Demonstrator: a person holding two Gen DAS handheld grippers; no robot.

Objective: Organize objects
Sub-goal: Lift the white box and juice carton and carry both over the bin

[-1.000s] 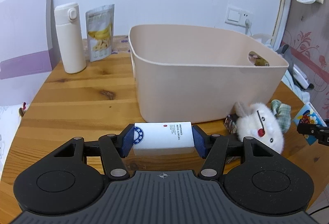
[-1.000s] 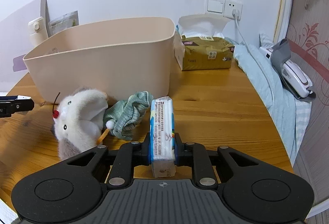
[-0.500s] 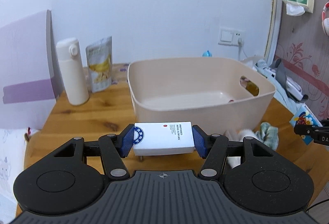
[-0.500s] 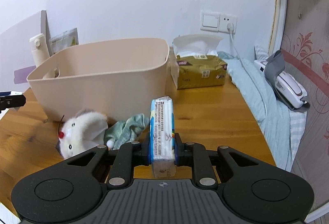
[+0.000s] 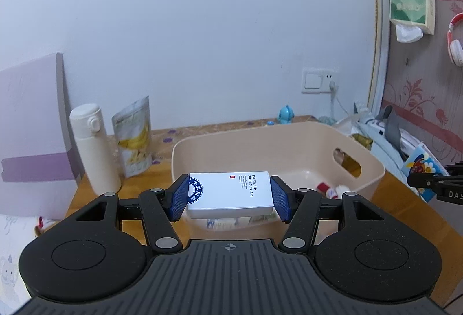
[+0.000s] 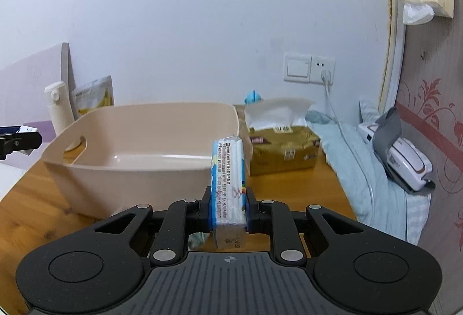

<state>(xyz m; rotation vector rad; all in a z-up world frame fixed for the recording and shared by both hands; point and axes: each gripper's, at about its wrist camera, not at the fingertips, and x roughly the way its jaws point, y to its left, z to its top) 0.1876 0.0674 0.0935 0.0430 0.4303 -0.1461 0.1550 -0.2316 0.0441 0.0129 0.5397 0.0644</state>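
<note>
The left gripper (image 5: 230, 199) stood about half open, its blue pads pressed on the two short ends of a flat white box (image 5: 230, 193), which lay level between them. The right gripper (image 6: 228, 209) was nearly closed, pinching a thin blue-and-white pack (image 6: 228, 184) set on edge, most of its length jutting out ahead of the jaws. Just ahead of and below both pairs of fingers sat the beige bin (image 5: 361, 170); from the left view the box hung over the bin's near wall, with a few small items visible on the floor inside, while from the right view the pack stood short of the bin's near right corner and was not yet over the opening. Beyond the bin to the left stood a white flask (image 5: 94, 150) and a banana pouch (image 5: 134, 138); to the right of the pack was a tissue box (image 6: 283, 145). Both items were probably bound for the bin. The risks: the pack, gripped only at its rear end, could pivot or slip out; letting it go too early would drop it on the table (image 6: 37, 213) beside the bin; the two grippers, close together, could knock each other over the opening.
</note>
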